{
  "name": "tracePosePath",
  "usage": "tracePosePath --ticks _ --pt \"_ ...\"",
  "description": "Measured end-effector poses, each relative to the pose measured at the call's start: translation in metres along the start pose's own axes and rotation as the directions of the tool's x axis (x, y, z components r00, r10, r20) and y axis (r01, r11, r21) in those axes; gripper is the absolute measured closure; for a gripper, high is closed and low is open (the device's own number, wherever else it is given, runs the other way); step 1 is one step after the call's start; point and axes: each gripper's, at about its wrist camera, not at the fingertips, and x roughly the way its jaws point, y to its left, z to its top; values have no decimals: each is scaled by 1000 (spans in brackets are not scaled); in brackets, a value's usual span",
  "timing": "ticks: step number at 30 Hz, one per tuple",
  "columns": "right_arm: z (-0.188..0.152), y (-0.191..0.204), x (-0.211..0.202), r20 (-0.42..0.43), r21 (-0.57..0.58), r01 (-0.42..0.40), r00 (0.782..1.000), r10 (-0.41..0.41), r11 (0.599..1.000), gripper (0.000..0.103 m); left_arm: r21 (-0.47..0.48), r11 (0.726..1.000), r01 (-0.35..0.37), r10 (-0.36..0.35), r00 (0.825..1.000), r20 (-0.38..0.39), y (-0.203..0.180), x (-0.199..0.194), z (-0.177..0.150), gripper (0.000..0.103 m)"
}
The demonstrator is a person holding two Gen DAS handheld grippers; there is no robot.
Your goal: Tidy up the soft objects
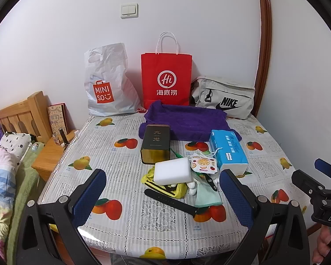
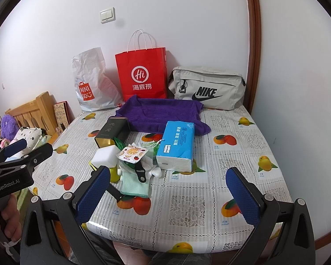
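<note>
A purple towel point(image 1: 187, 119) point(image 2: 161, 112) lies spread at the back of the table. In front of it sit a blue tissue pack point(image 1: 228, 151) point(image 2: 177, 145), a white sponge block point(image 1: 173, 173) point(image 2: 104, 155), a fruit-print sachet point(image 1: 203, 164) point(image 2: 132, 153), a mint green cloth point(image 1: 206, 196) point(image 2: 134, 184) and a yellow fabric item point(image 1: 163, 186). A dark tin point(image 1: 155, 143) point(image 2: 113, 132) and a black watch strap point(image 1: 172, 199) lie among them. My left gripper point(image 1: 165, 196) and right gripper point(image 2: 168, 195) hover open above the table's near edge, holding nothing.
Against the wall stand a white Miniso bag point(image 1: 108, 84) point(image 2: 90, 84), a red paper bag point(image 1: 166, 79) point(image 2: 142, 75) and a grey Nike bag point(image 1: 225, 98) point(image 2: 206, 87). A wooden nightstand point(image 1: 50, 154) and bed lie left of the fruit-print tablecloth point(image 1: 125, 220) point(image 2: 209, 198).
</note>
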Motion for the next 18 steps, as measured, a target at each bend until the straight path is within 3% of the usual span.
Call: tracePosePath --ticks 18 --pt "0 0 -1 3 2 -3 1000 3 1000 0 0 1000 2 -2 1000 -2 1 -2 -1 0"
